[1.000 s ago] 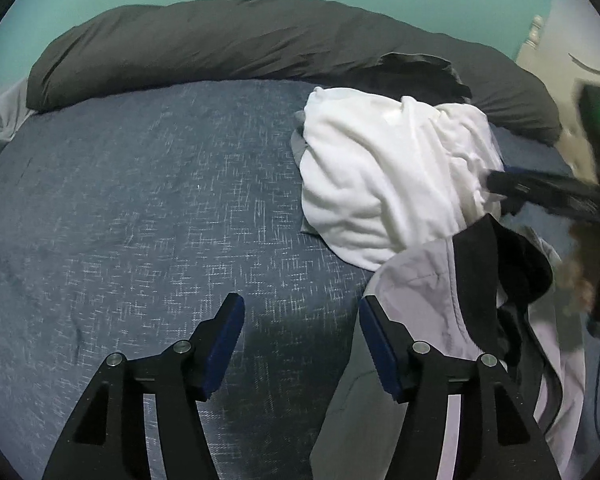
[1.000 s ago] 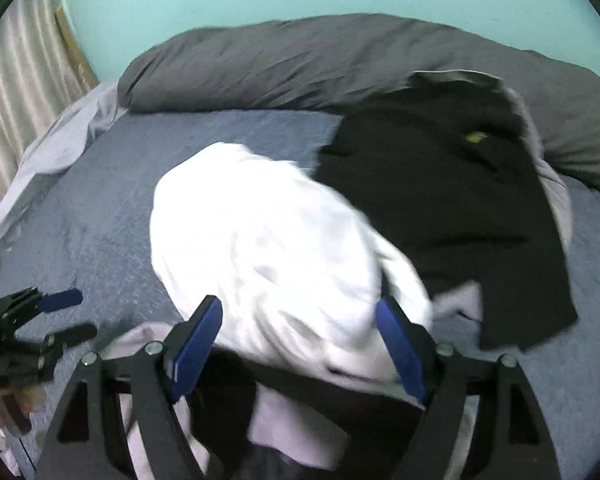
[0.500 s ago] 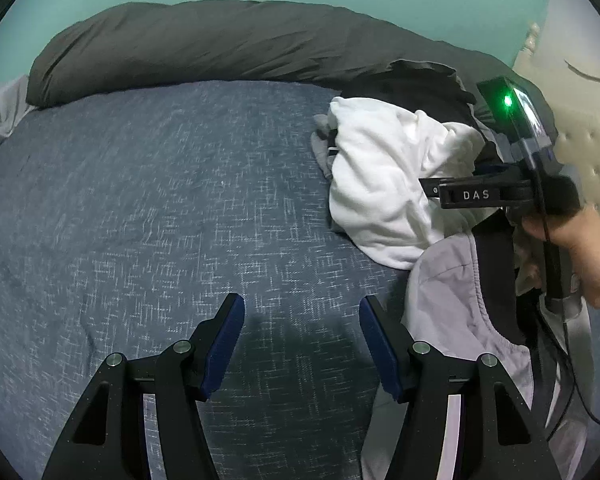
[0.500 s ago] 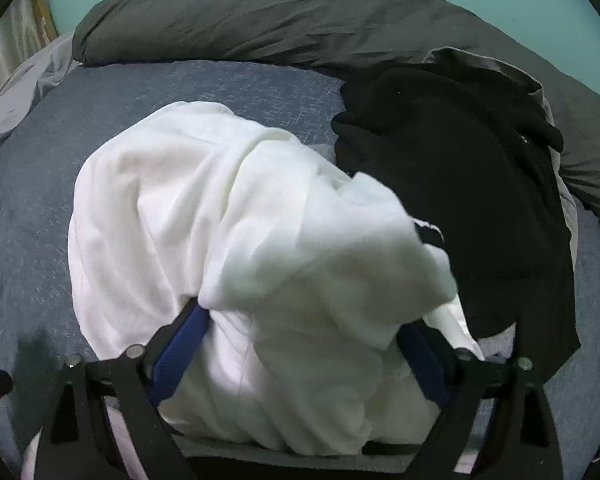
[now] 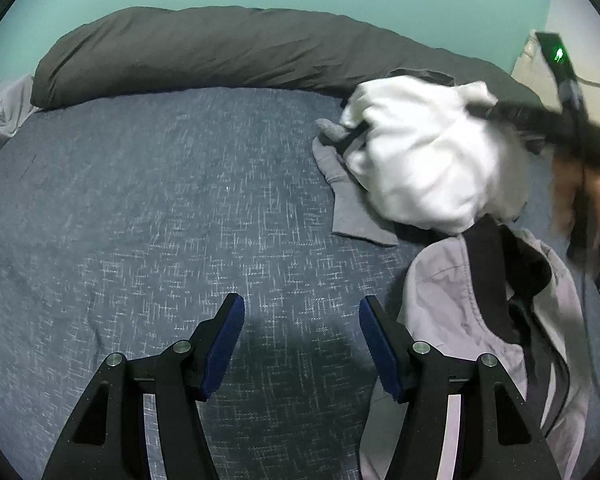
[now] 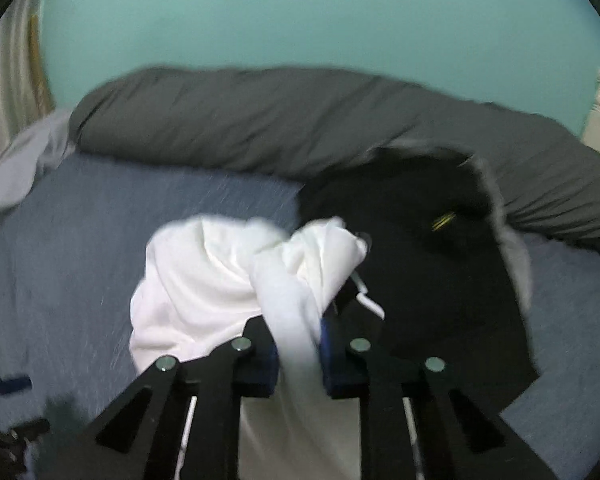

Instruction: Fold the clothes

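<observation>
A crumpled white garment (image 6: 220,276) hangs bunched on the blue bedspread (image 5: 140,208). My right gripper (image 6: 298,350) is closing, its blue pads pinching a fold of that white cloth. From the left wrist view the same white garment (image 5: 424,160) is lifted at the right, with the blurred right gripper and a hand (image 5: 592,184) behind it. My left gripper (image 5: 302,344) hovers open over bare bedspread, nothing between its fingers. A pale lilac and black garment (image 5: 480,292) lies just right of it. A black garment (image 6: 432,280) lies to the right in the right wrist view.
A long dark grey pillow (image 5: 220,52) runs along the far edge of the bed against a teal wall. A small grey cloth (image 5: 348,200) sticks out from under the white garment. Pale sheets (image 6: 16,176) bunch at the bed's left side.
My right gripper went from wide open over the white garment to closed on a fold of it and has lifted it. The left gripper stays open in about the same place.
</observation>
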